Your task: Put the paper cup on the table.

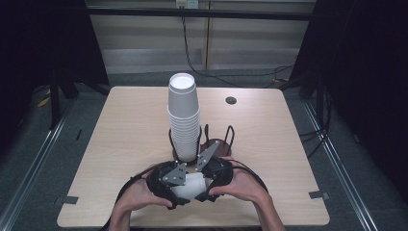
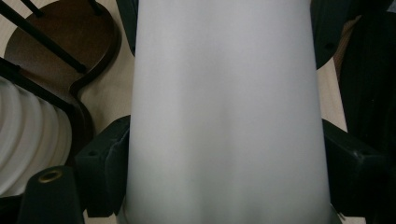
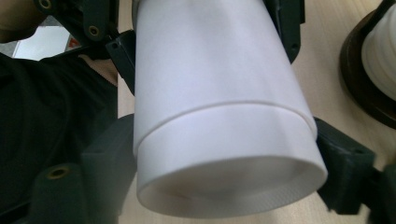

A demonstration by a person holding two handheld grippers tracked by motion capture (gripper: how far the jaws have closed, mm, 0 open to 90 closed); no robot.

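Note:
A white cup (image 1: 192, 186) lies on its side just above the table's front, held between both grippers. My left gripper (image 1: 180, 192) is shut on its narrow end (image 2: 224, 107). My right gripper (image 1: 206, 184) is shut on the wide open end (image 3: 224, 140), whose mouth faces that camera. A step line runs around the cup near the rim; I cannot tell whether it is one cup or two nested. In the left gripper view my left gripper (image 2: 227, 168) clamps both sides of the cup, and my right gripper (image 3: 226, 163) does the same in its own view.
A tall stack of white cups (image 1: 183, 118) stands just behind the grippers in a dark wooden holder (image 1: 214, 144) with black wire posts, mid-table. The stack (image 2: 23, 135) and holder base (image 2: 65, 42) are close beside the held cup. A round hole (image 1: 231, 100) marks the far tabletop.

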